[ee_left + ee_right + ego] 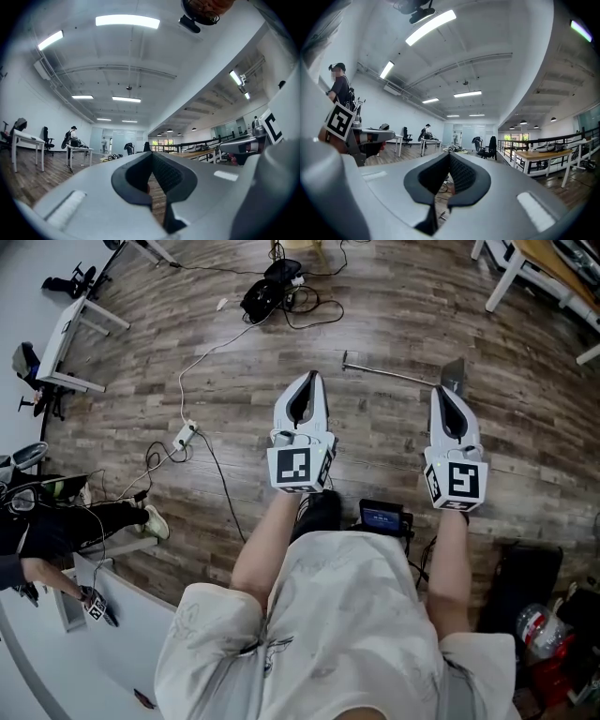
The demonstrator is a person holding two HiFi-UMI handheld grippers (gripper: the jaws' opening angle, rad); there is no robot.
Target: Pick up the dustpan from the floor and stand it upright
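Note:
The dustpan (454, 372) lies flat on the wood floor in the head view, its thin metal handle (389, 374) stretching left from the grey pan. My right gripper (441, 394) hovers with its tips just left of the pan, over the handle's end, jaws together and nothing between them. My left gripper (310, 381) is held out level, left of the handle's free end, also shut and empty. In the left gripper view the jaws of the left gripper (151, 154) meet at the tips. The right gripper (450, 154) looks the same in its own view. Neither gripper view shows the dustpan clearly.
A black bag with tangled cables (269, 294) lies farther off, and a white power strip (184, 435) with cords sits to the left. White desk frames (67, 337) stand at the upper left, table legs (506, 273) at the upper right. A black device (384, 517) rests by my feet.

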